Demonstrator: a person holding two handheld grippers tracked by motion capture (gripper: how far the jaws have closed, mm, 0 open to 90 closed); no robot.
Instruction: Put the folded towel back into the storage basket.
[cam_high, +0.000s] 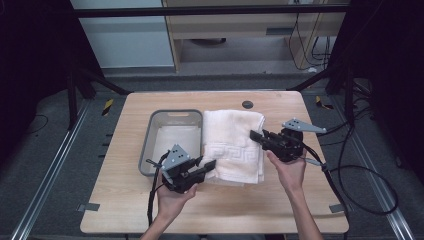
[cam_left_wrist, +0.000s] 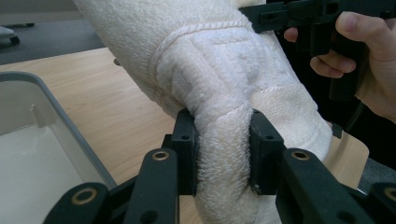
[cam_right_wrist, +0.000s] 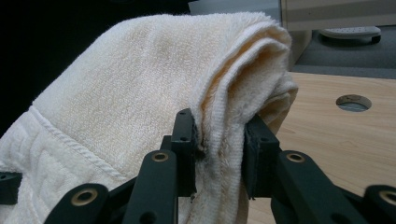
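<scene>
Black fingers (cam_left_wrist: 187, 140) of the left gripper (cam_high: 207, 166) pinch a bunched fold of the white towel (cam_high: 232, 142) at its near corner, while the right gripper (cam_high: 256, 135), held in a hand (cam_high: 289, 170) reaching from the near edge, clamps the towel's right side. Folded, the towel lies mid-surface (cam_high: 280, 210), just beside a grey bin (cam_high: 150, 137) toward the left edge.
</scene>
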